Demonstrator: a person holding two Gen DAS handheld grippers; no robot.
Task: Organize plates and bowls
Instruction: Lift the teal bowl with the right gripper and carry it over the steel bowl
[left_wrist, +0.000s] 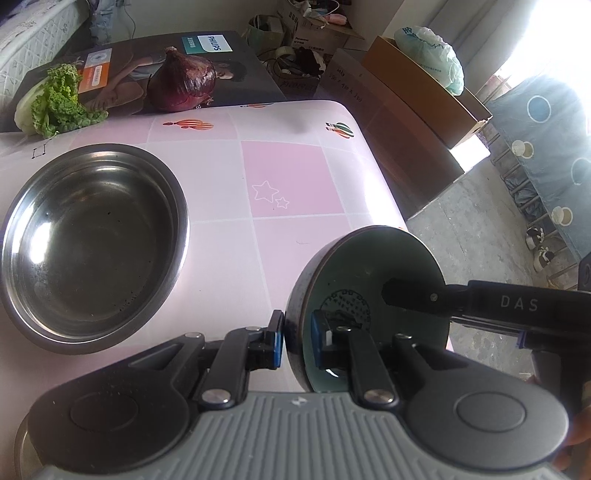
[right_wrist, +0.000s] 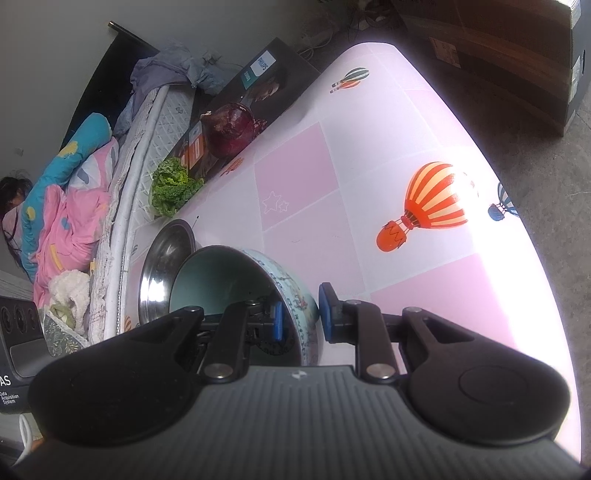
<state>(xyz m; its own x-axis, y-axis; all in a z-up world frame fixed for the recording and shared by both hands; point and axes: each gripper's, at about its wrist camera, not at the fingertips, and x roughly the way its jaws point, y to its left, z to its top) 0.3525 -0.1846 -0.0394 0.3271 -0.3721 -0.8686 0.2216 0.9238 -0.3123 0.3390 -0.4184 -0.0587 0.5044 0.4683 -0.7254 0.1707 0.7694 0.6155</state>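
The pink table (left_wrist: 288, 177) with balloon pictures holds a big shiny metal bowl (left_wrist: 92, 243), which sits flat and well apart from the smaller painted bowl (left_wrist: 369, 291). Past the table's far edge, a purple onion (left_wrist: 183, 83) and some green lettuce (left_wrist: 59, 99) lie on a dark box (left_wrist: 236, 77). The painted bowl is tipped up on its side above the table near the edge, with the left gripper (left_wrist: 297, 339) pinching its wall from one side and the right gripper (right_wrist: 301, 319) pinching its rim from the other, blue pads (right_wrist: 325, 314) pressed on it.
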